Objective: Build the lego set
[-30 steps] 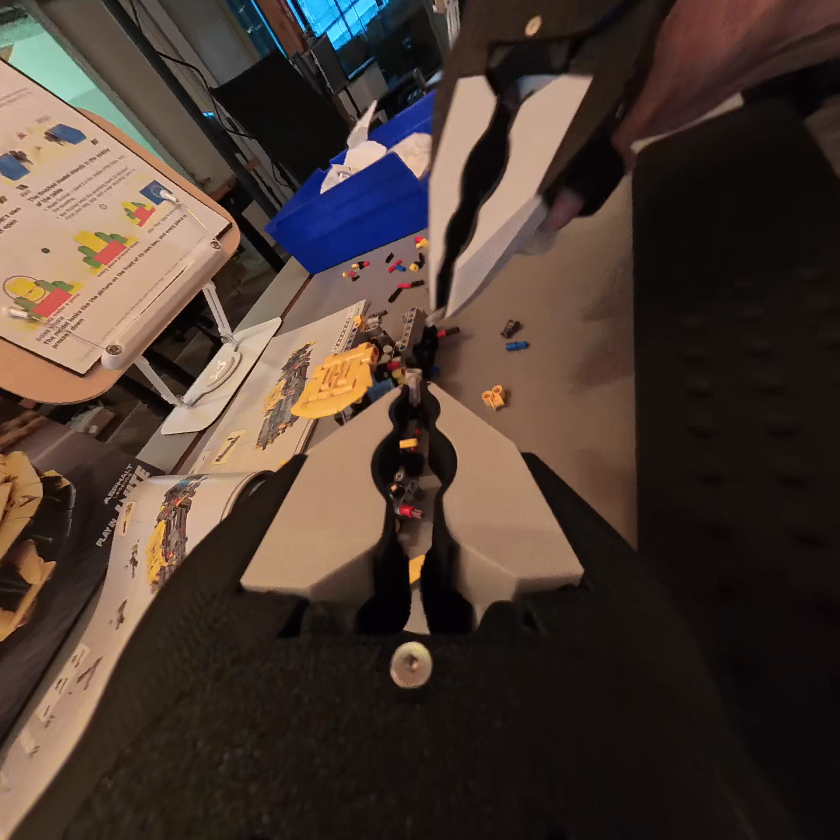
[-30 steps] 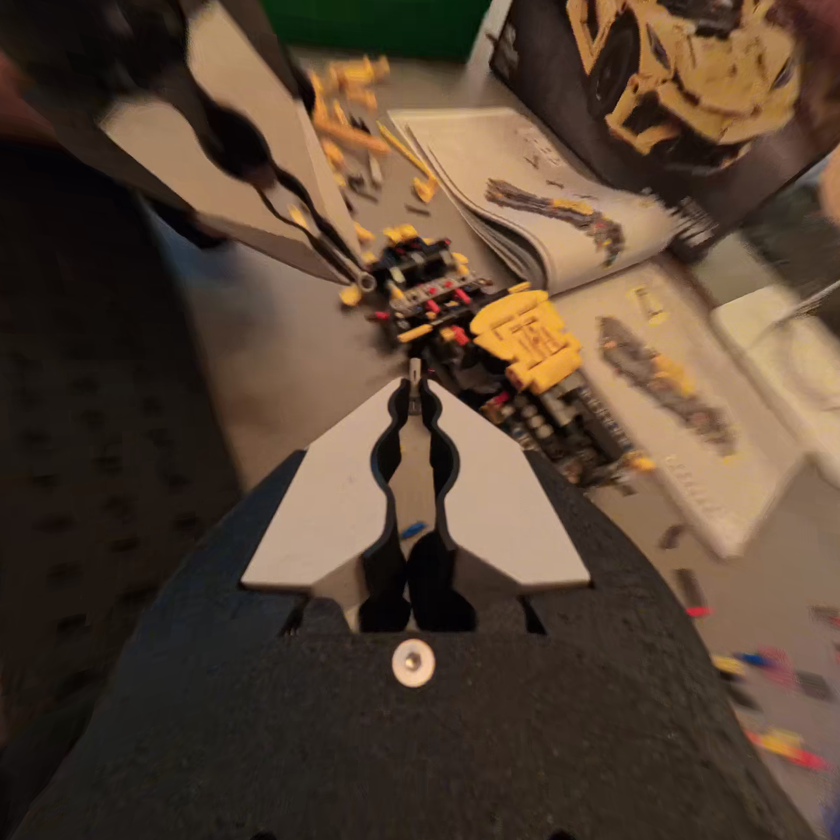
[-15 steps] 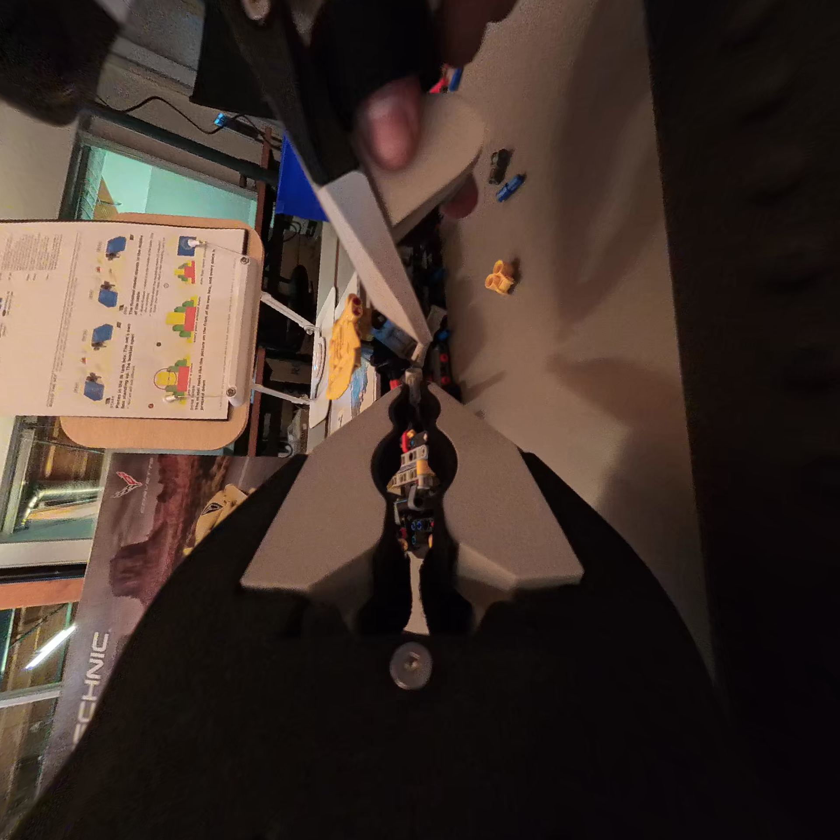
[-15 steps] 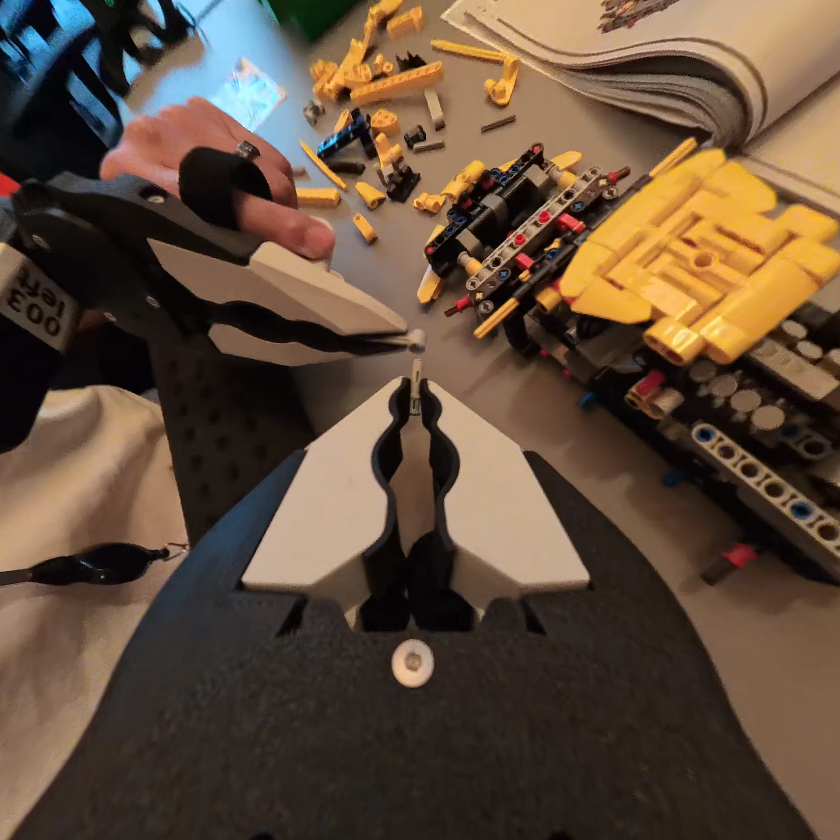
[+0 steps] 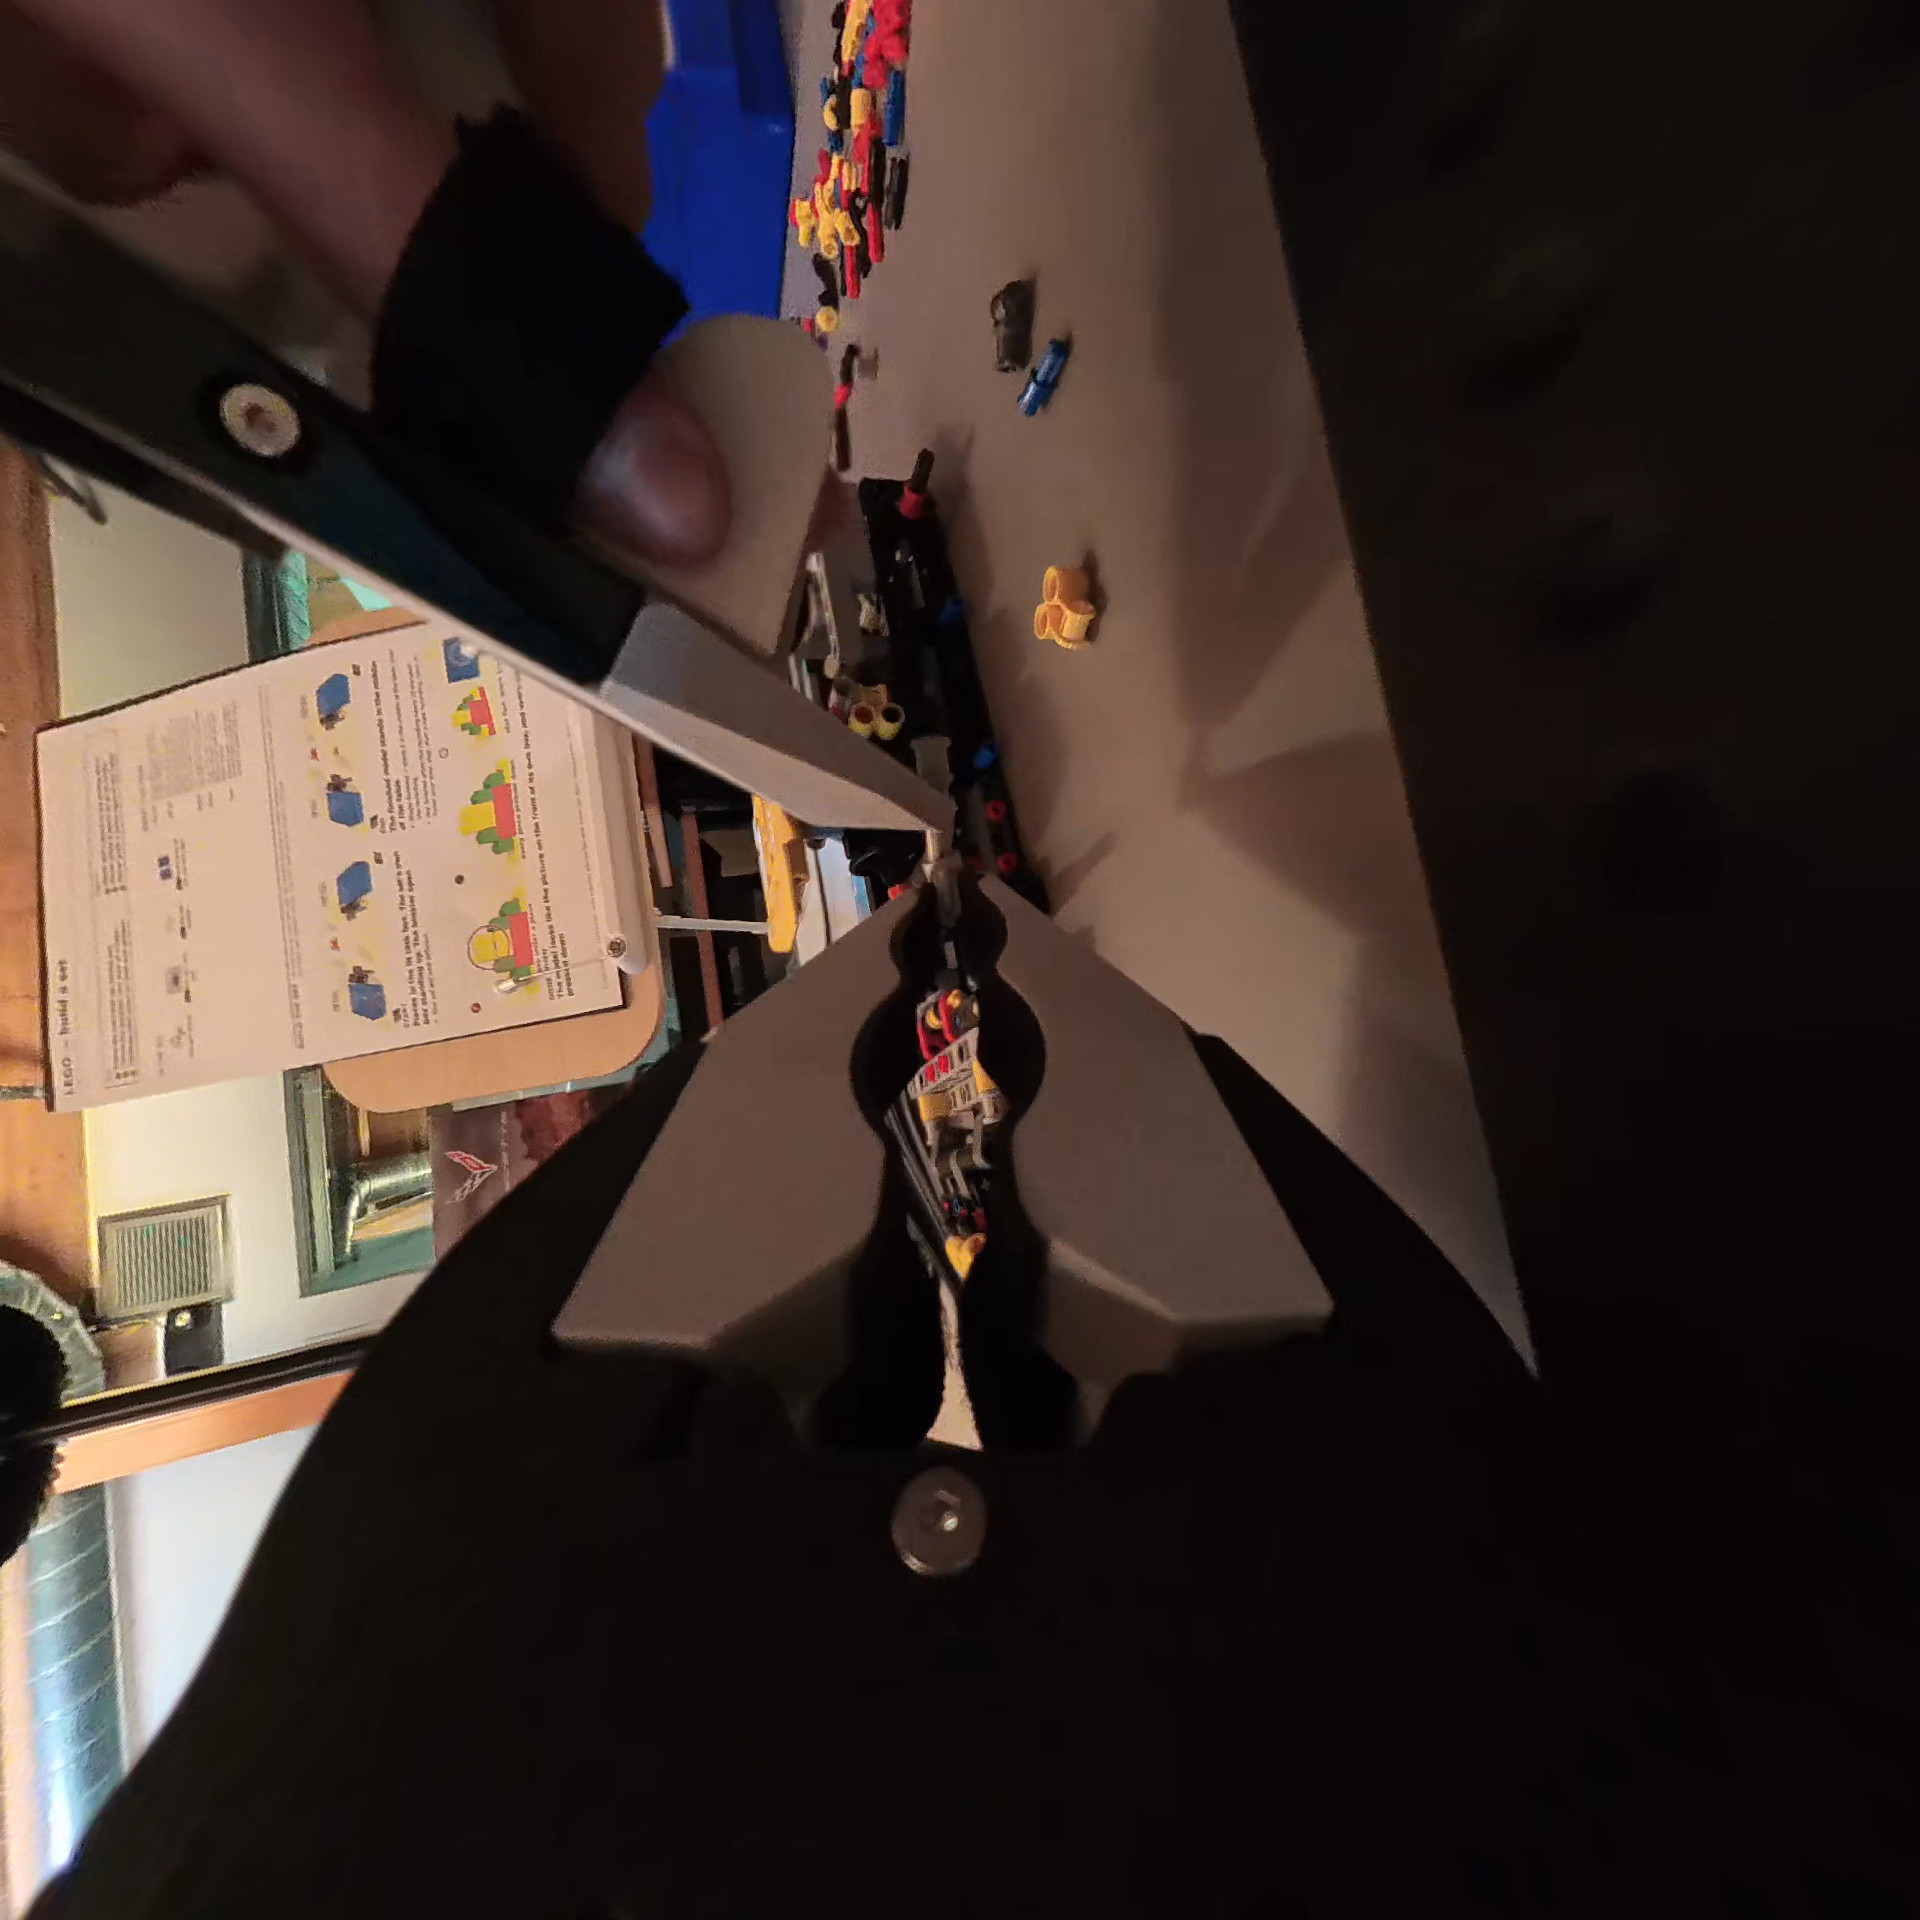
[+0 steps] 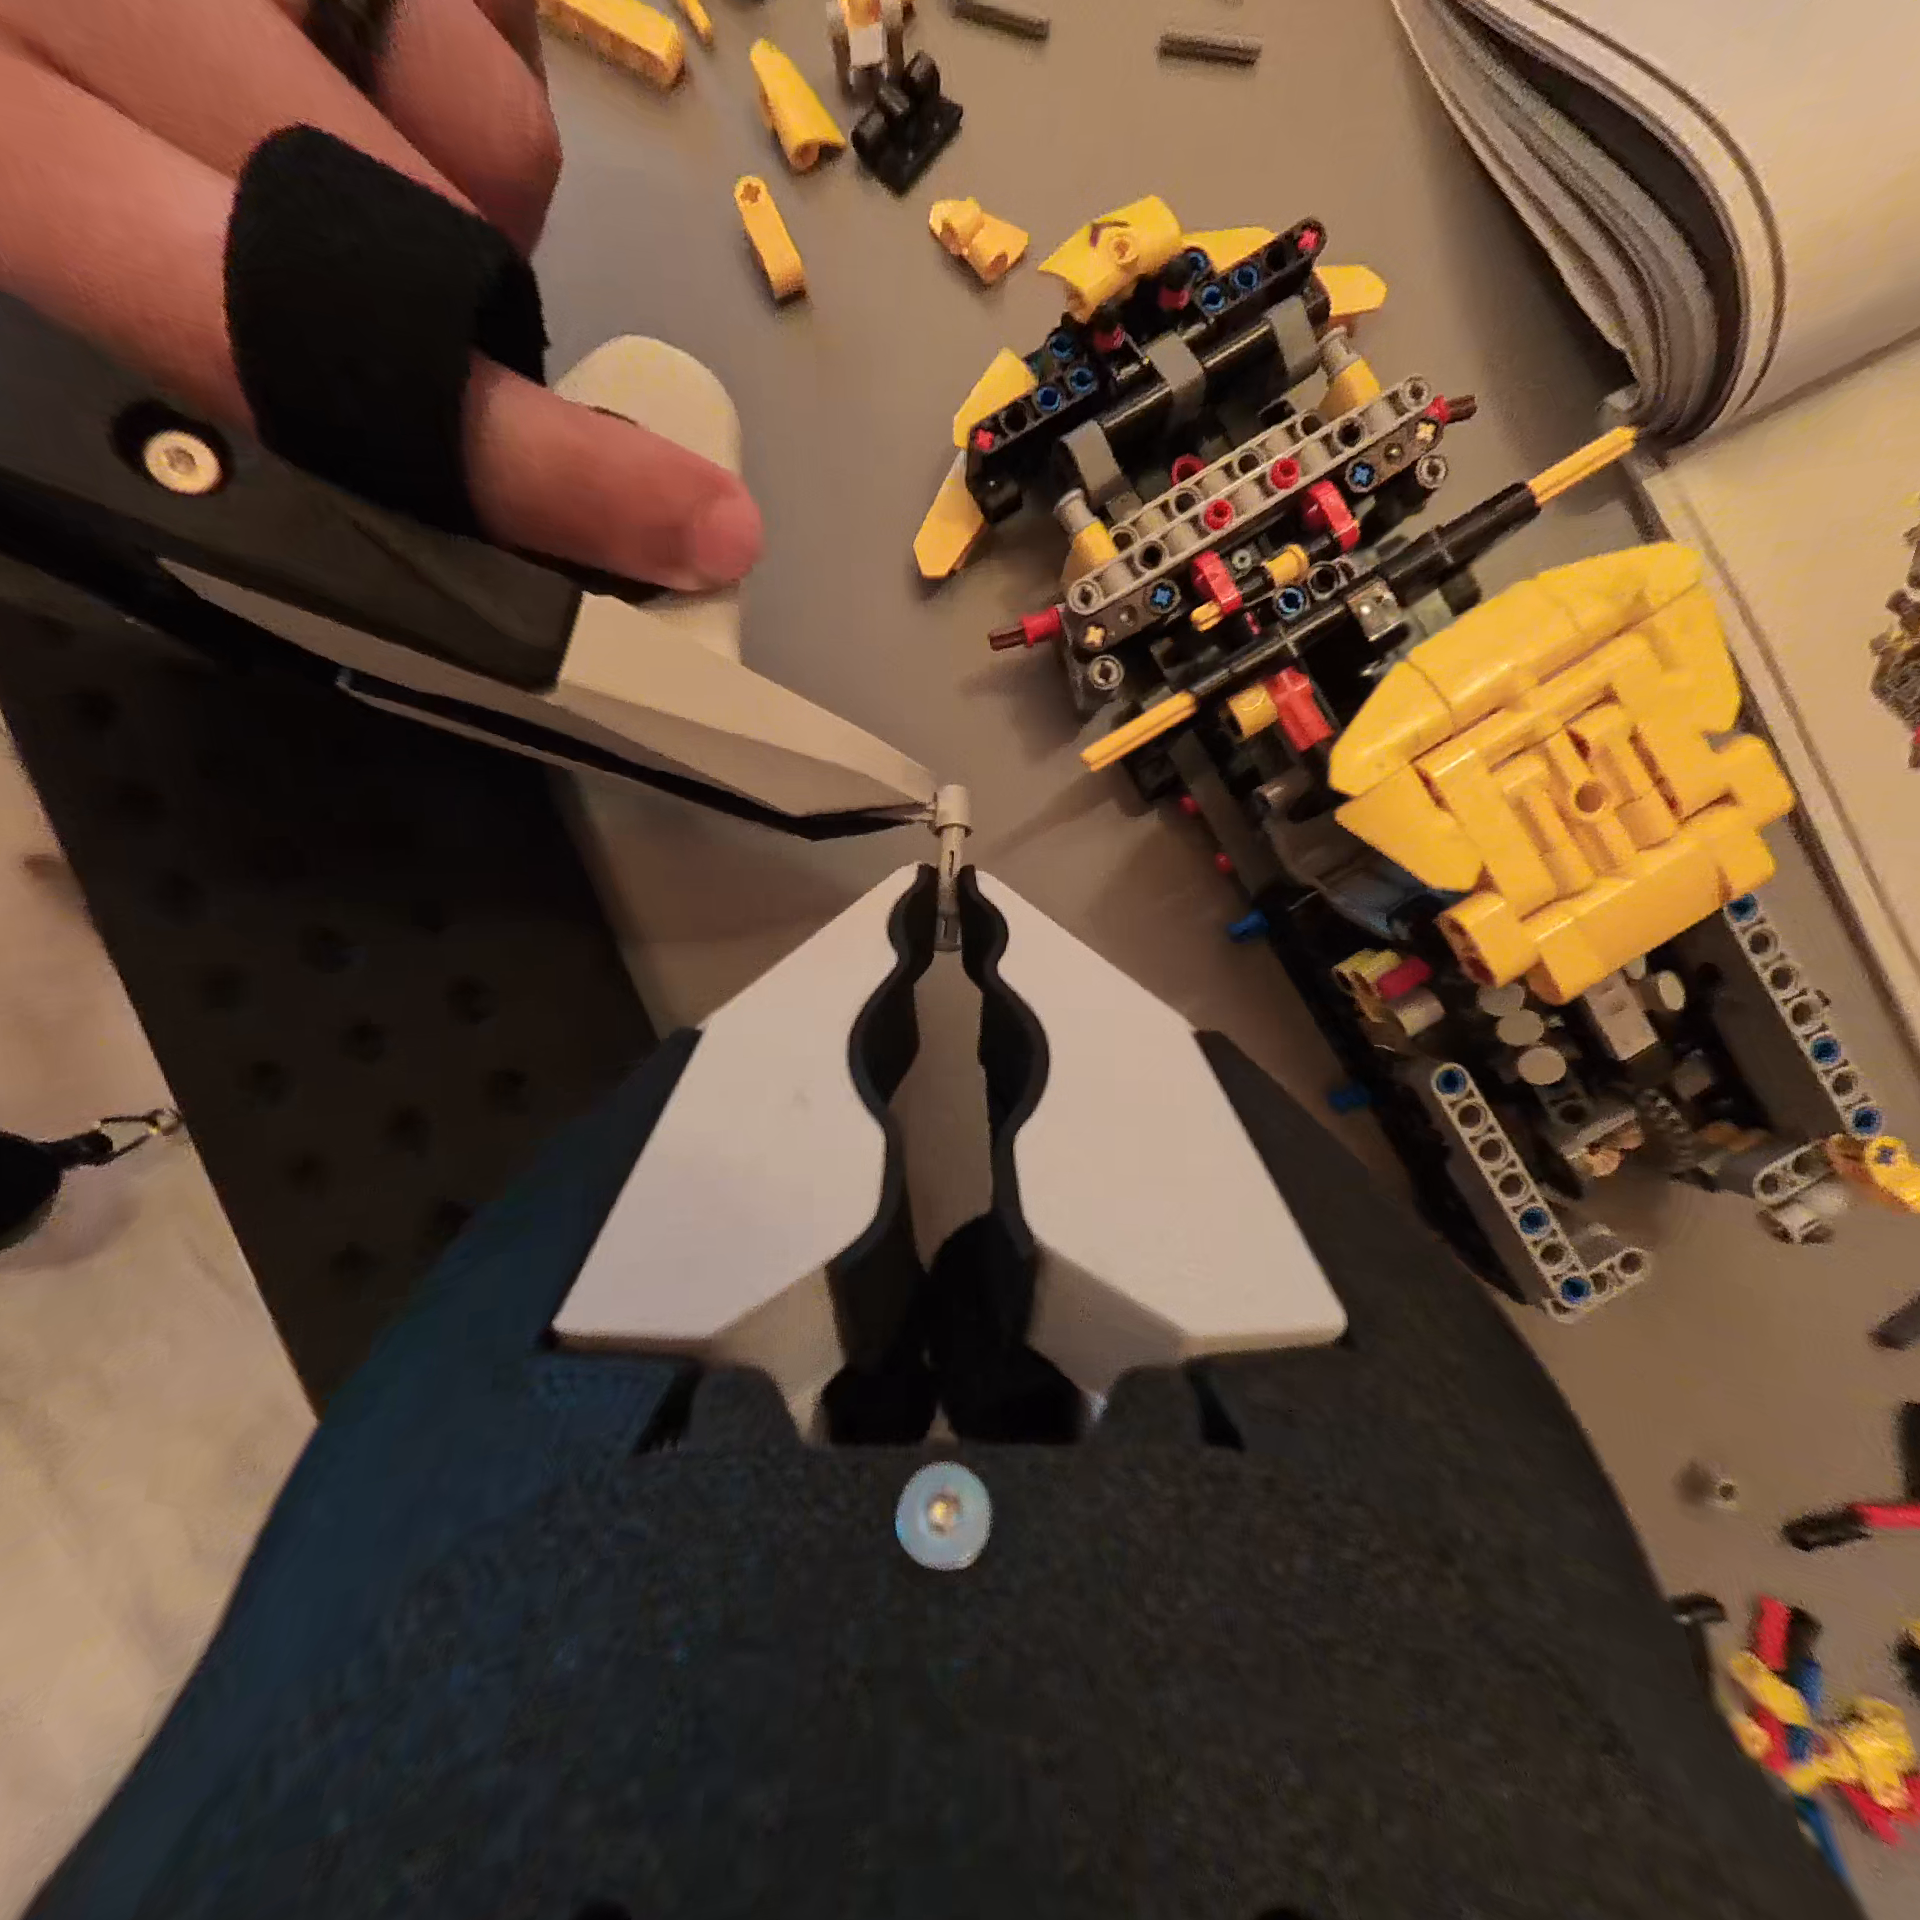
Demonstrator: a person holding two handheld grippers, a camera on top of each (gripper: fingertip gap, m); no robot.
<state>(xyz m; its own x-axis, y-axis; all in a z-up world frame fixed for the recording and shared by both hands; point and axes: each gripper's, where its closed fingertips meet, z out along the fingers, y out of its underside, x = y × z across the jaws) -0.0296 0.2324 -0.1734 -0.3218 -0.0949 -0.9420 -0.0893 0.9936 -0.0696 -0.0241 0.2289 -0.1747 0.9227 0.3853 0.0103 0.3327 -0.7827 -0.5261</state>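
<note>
My right gripper (image 6: 948, 902) is shut on a thin grey pin (image 6: 948, 878) that sticks out of its tips. My left gripper (image 6: 914, 805) comes in from the left, shut on a small grey bush (image 6: 954, 806). The pin's end touches the bush, above the grey table. In the left wrist view my left gripper (image 5: 943, 902) holds the grey bush (image 5: 943, 881) tip to tip with the right gripper (image 5: 928, 823). The half-built yellow and black car model (image 6: 1507, 769) lies on the table to the right, apart from both grippers.
An open instruction booklet (image 6: 1714, 187) lies at the back right. Loose yellow parts (image 6: 795, 114) lie at the back and coloured pins (image 6: 1829, 1745) at the front right. A black perforated mat (image 6: 312, 935) is on the left. An instruction sheet on a stand (image 5: 312, 883) and a blue bin (image 5: 717, 156) show behind. Less than 4 cm separates the two grippers' tips.
The two grippers have closed in on each other. The gap between pin and bush is gone and they now touch. The right view has moved nearer the model.
</note>
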